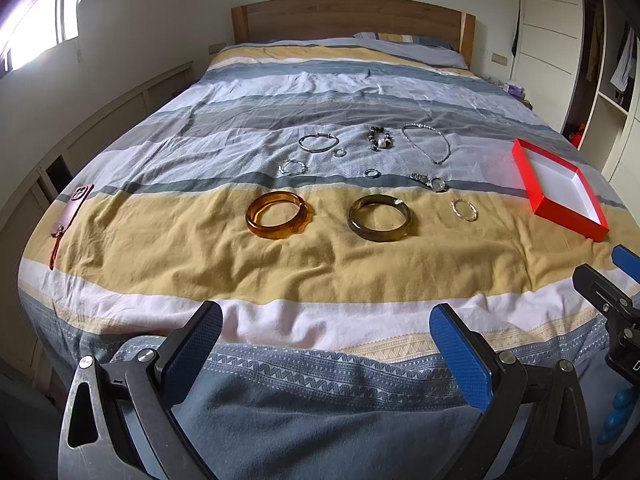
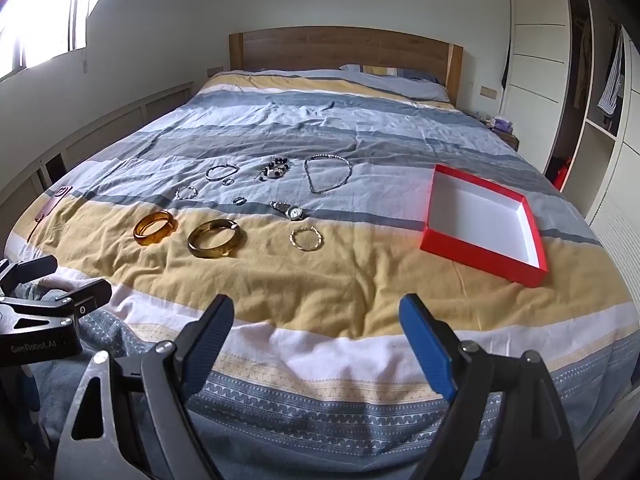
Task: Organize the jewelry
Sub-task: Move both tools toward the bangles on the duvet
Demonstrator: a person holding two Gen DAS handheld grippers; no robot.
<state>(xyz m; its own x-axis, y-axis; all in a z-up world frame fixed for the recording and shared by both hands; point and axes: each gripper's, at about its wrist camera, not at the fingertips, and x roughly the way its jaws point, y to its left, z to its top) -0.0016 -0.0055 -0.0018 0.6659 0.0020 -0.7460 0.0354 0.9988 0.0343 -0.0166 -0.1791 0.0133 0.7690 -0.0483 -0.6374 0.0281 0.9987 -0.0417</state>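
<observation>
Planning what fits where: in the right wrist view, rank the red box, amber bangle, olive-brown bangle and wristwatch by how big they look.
1. red box, clearly largest.
2. olive-brown bangle and amber bangle: near alike; the olive-brown one lies a little nearer the camera, so I won't rank them.
3. wristwatch, smallest.

Daylight pours from a window at ten o'clock in both views, blown out to white glare. The bed is evenly lit and sharp, with soft shadows in its wrinkles. Fisheye bending curves the walls, and dark vignetting fills the corners.
</observation>
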